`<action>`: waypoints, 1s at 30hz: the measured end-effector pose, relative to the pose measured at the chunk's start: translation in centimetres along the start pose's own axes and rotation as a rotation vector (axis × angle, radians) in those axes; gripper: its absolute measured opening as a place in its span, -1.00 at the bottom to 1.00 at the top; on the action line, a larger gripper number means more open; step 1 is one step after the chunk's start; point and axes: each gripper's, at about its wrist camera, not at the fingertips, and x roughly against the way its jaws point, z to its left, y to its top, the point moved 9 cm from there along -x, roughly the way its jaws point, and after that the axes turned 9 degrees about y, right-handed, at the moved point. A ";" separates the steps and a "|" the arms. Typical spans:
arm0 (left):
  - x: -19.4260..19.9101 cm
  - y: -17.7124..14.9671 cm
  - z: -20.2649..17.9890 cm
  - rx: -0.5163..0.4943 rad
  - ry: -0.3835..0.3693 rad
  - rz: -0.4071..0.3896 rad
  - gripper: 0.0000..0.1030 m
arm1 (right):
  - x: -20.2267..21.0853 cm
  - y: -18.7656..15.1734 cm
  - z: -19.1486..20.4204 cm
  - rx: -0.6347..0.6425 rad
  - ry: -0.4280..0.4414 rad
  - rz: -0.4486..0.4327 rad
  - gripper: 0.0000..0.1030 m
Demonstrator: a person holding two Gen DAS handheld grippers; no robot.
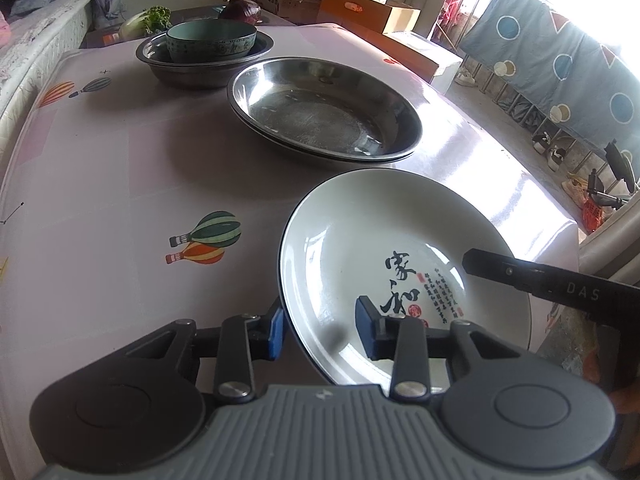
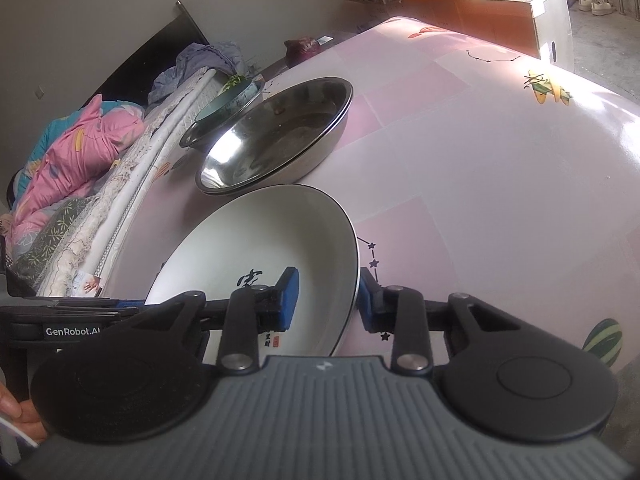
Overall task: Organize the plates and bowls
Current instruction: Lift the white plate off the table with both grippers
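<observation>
Two grippers straddle opposite rims of a white plate (image 1: 372, 264) low in frame — the left gripper (image 1: 322, 330) and right gripper (image 2: 328, 300) each hold one pad inside, one outside; contact is unclear. Steel dishes (image 1: 324, 108) sit above, on the pink table (image 1: 120, 184).

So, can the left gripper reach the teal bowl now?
Probably not yet: the left gripper straddles the white plate rim, and the stacked steel plates lie before the teal bowl.

Steel plates (image 1: 324, 108) block ahead; tablecloth (image 1: 120, 184) left open.
</observation>
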 end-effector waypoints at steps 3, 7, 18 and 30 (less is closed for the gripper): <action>0.1 0.0 0.5 0.014 -0.004 0.001 -0.29 | -0.5 0.1 0.2 0.002 0.008 -0.001 -0.42; 0.1 -0.1 0.4 0.008 -0.009 -0.001 -0.28 | -0.9 0.3 0.3 0.012 0.010 -0.005 -0.42; -0.6 0.4 0.1 0.004 -0.024 0.013 -0.12 | -0.9 0.3 0.0 -0.001 0.037 0.004 -0.43; -0.7 0.4 -0.5 -0.009 -0.010 0.012 0.01 | -0.9 0.1 0.1 0.004 0.033 0.017 -0.40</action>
